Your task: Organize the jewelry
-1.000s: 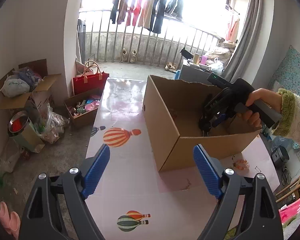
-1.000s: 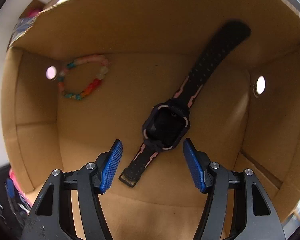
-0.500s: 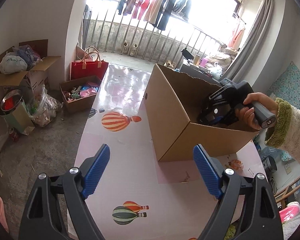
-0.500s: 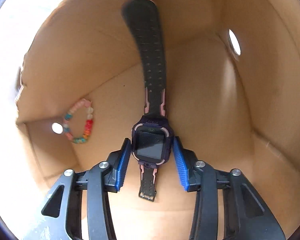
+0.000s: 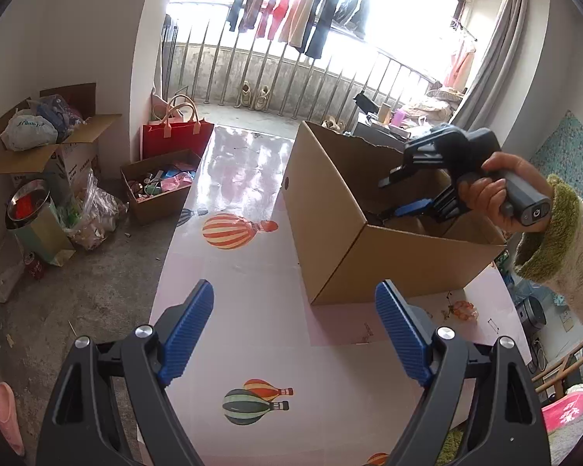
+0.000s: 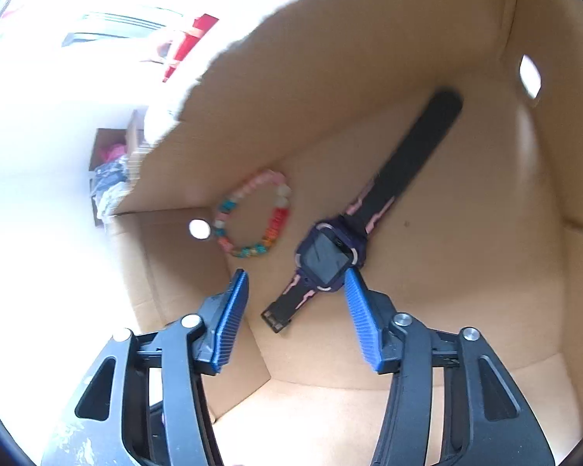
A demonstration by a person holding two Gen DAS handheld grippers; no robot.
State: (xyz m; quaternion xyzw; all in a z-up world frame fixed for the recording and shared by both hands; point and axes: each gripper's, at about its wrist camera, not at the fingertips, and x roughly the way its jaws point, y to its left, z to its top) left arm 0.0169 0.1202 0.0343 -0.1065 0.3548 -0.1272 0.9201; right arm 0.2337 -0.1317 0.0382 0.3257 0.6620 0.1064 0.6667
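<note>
Right gripper point(image 6: 295, 310): jaws just opened, nothing pinched, angled down into cardboard box point(image 6: 486, 233). Watch point(image 6: 330, 256) released flat on box floor just ahead of the fingertips, strap stretched away; likely dropped there for storage. Bead bracelet point(image 6: 252, 217) beyond left fingertip, against box wall. Left gripper point(image 5: 295, 334): spread wide, empty, idle above table point(image 5: 252, 272), box ahead to the right.

The right gripper point(image 6: 296, 312), clamped on the watch point(image 6: 332, 254) half a second ago, now has its jaws parted again, just opening, pads clear of the case. The watch lies flat on the floor of the cardboard box point(image 6: 466, 310), running diagonally toward the upper right. In the left wrist view the right gripper point(image 5: 398, 194) sits higher, near the box rim.
</note>
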